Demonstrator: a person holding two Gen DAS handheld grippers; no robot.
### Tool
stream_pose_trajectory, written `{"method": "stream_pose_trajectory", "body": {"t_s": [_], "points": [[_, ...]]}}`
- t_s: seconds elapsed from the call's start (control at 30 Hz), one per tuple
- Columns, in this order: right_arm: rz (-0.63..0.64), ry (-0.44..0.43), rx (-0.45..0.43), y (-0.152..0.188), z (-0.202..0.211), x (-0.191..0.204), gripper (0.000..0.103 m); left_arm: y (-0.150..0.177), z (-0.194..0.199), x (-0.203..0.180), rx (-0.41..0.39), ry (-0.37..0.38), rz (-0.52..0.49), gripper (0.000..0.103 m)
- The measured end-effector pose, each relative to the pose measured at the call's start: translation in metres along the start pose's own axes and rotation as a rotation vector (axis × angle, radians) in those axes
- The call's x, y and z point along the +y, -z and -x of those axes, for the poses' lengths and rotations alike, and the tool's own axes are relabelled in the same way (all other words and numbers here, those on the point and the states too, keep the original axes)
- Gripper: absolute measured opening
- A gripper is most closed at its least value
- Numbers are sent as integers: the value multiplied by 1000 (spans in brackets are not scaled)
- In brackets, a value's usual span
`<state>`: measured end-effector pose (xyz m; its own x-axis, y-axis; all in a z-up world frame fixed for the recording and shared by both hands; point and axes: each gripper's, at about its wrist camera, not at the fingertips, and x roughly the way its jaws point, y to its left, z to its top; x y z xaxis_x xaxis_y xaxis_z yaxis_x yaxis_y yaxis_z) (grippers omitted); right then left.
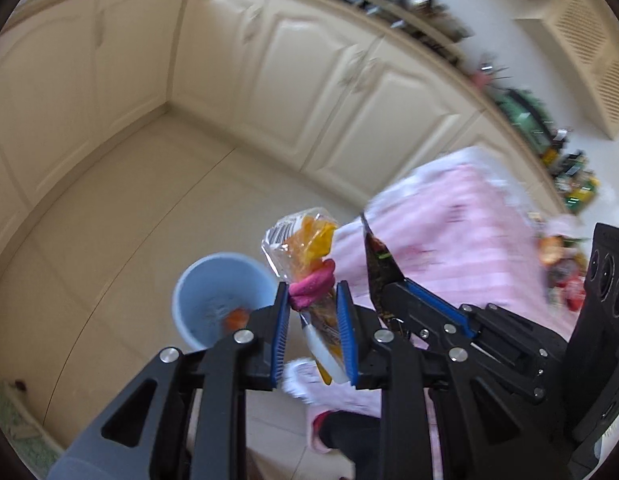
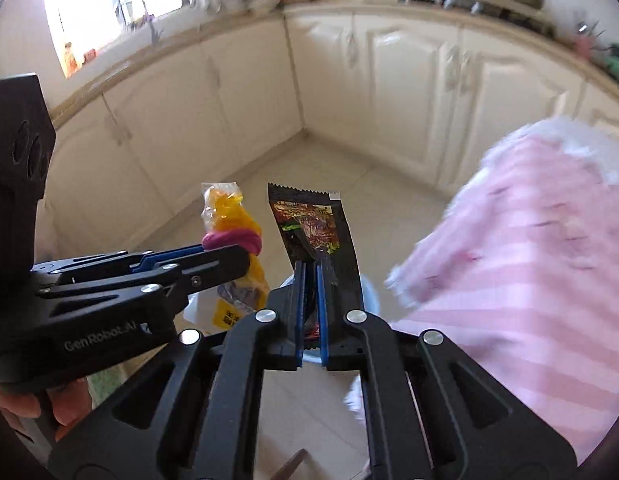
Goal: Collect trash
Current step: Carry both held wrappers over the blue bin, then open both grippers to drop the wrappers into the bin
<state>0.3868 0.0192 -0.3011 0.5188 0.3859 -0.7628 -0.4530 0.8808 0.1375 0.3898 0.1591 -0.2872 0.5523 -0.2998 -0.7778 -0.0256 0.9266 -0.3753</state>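
Note:
My left gripper [image 1: 313, 300] is shut on a clear plastic bag [image 1: 305, 248] with yellow stuff inside and a pink band around it. It hangs in the air just right of a light blue bin [image 1: 205, 296] on the floor, which holds something orange. My right gripper [image 2: 311, 280] is shut on a dark snack wrapper [image 2: 309, 224], held upright above the floor. In the right wrist view the left gripper [image 2: 213, 254] with its bag [image 2: 229, 216] is close on the left. In the left wrist view the wrapper [image 1: 379, 264] is close on the right.
Cream kitchen cabinets [image 1: 309, 80] run around the tiled floor [image 1: 149, 200]. A table with a pink striped cloth [image 2: 529, 260] stands to the right, with more litter [image 1: 561, 264] on it. The counter [image 1: 509, 92] behind carries clutter.

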Motion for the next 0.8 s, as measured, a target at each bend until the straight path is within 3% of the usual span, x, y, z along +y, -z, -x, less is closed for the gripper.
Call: {"method": "stream_pose_trajectory", "body": {"t_s": [0.27, 0.53, 0.67, 0.8], "points": [[-53, -7, 200, 21, -122, -17, 6, 5, -117, 68, 205, -114, 74, 23], [-101, 26, 272, 36, -177, -38, 6, -9, -179, 81, 248, -162, 85, 25], [-117, 29, 286, 38, -192, -45, 6, -11, -191, 85, 247, -166, 96, 52], [-124, 23, 302, 43, -198, -41, 6, -6, -195, 90, 255, -178, 101, 52]]}}
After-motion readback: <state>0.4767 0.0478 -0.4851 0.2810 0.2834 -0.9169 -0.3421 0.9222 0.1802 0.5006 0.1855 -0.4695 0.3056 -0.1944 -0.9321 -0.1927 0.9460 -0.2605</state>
